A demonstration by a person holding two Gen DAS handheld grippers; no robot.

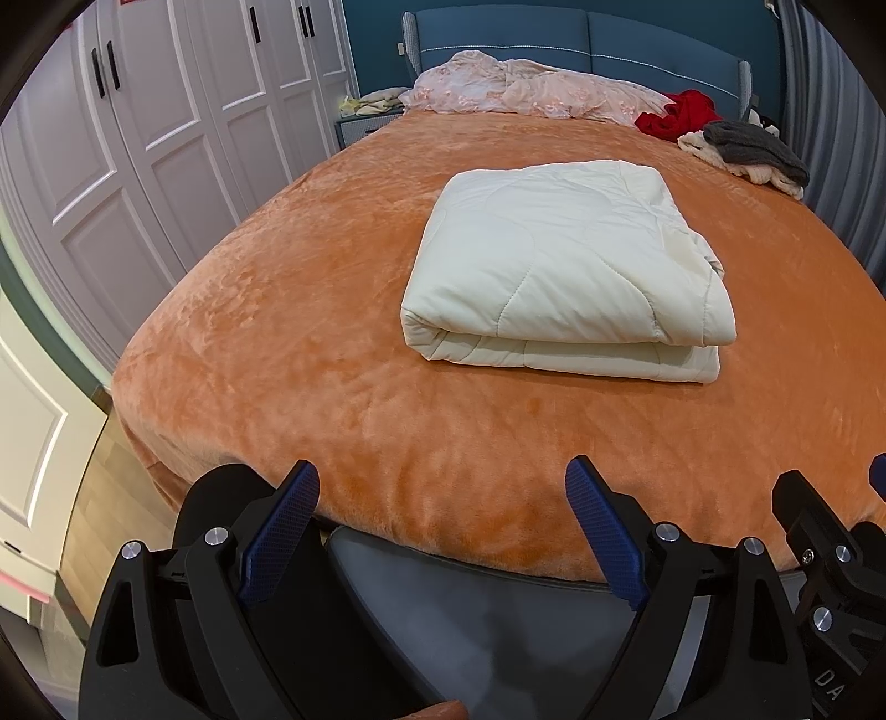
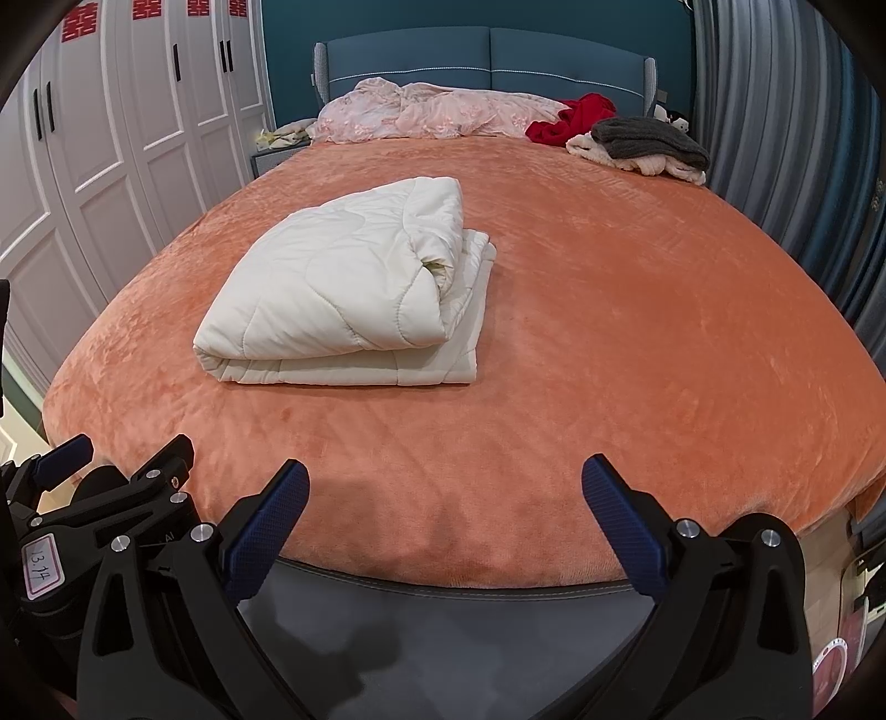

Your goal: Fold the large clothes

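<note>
Orange bedspread (image 2: 609, 332), blue headboard (image 2: 487, 55) – white wardrobe (image 2: 138, 111) on left.

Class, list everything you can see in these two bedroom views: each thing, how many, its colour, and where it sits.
folded quilted comforter: one, cream, middle of bed
plush bed cover: one, orange, over the mattress
floral bedding: one heap, pink, by headboard
padded headboard: one, blue, far end
crumpled red garment: one, far right
grey knit garment: one, atop cream clothes, far right
panelled wardrobe doors: several, white, left wall
left hand-held gripper: open, near edge
right hand-held gripper: open, near edge
</note>
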